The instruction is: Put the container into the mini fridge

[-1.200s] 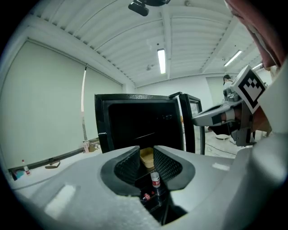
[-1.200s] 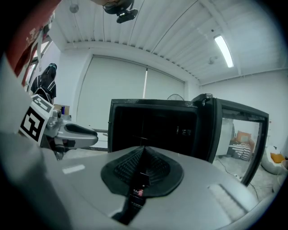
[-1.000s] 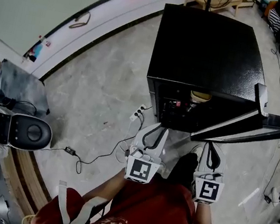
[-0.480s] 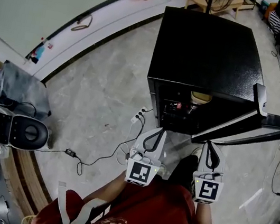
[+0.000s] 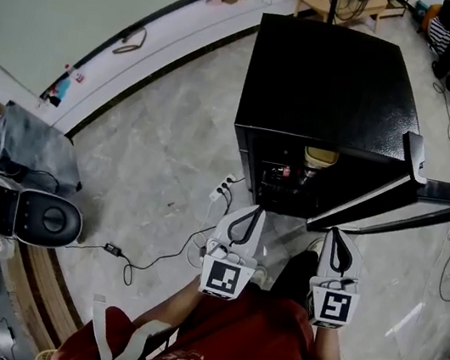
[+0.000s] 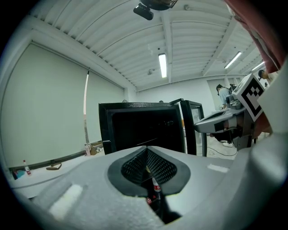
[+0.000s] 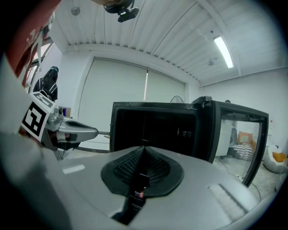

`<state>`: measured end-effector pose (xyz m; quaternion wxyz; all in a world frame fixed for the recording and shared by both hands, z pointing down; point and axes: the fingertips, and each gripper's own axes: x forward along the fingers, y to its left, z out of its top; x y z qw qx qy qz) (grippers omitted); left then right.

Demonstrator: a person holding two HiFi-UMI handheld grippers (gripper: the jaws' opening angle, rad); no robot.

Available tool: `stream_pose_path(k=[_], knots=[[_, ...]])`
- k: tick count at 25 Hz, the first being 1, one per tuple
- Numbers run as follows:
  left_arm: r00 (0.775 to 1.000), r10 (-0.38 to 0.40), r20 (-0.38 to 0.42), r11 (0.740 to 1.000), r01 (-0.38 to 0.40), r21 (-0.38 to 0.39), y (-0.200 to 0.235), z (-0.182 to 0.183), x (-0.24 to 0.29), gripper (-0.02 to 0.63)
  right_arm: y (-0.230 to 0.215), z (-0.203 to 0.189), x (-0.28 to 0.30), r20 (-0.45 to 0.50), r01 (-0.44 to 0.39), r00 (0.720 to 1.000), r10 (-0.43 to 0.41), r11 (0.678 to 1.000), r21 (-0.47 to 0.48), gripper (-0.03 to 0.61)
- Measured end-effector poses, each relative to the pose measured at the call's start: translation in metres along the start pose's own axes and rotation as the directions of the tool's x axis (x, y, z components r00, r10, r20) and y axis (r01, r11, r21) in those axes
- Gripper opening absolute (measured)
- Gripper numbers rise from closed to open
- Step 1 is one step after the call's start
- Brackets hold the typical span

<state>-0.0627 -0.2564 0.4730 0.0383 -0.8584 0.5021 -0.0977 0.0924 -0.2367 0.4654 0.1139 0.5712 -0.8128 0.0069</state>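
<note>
The black mini fridge (image 5: 329,81) stands on the floor just ahead of me, its door (image 5: 402,202) swung open to the right. A pale container (image 5: 321,157) sits inside, at the top of the opening, with small red items (image 5: 285,170) beside it. My left gripper (image 5: 251,211) is shut and empty, pointing at the fridge's lower left corner. My right gripper (image 5: 339,235) is also shut and empty, just under the open door. The left gripper view shows the closed jaws (image 6: 146,149) facing the dark fridge (image 6: 144,128). The right gripper view shows the same for its jaws (image 7: 143,148) and the fridge (image 7: 157,128).
A white power strip (image 5: 221,190) and a black cable with an adapter (image 5: 112,247) lie on the floor left of the grippers. A white-and-black machine (image 5: 21,212) and a grey covered box (image 5: 27,150) stand at the far left. A wooden table (image 5: 343,2) is behind the fridge.
Both grippers have drifted slightly back toward me in the head view. The fridge, its open door and the container inside stand as before.
</note>
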Motion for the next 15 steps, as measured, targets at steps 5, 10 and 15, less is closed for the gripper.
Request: stream_pose_path(k=[5, 10, 15], knots=[[1.0, 0.003, 0.002, 1.0, -0.003, -0.016, 0.0, 0.0, -0.001, 0.006, -0.001, 0.0, -0.001, 0.0, 0.012, 1.0, -0.012, 1.0, -0.002, 0.0], [1.0, 0.002, -0.007, 0.998, -0.002, -0.06, 0.0, -0.004, -0.001, 0.006, -0.003, -0.001, -0.006, 0.011, 0.013, 1.0, -0.013, 1.0, 0.015, 0.002], [1.0, 0.008, -0.009, 0.996, -0.009, -0.085, 0.005, -0.002, -0.002, 0.006, -0.008, -0.001, -0.011, -0.015, 0.036, 0.999, -0.036, 0.999, 0.026, 0.0]])
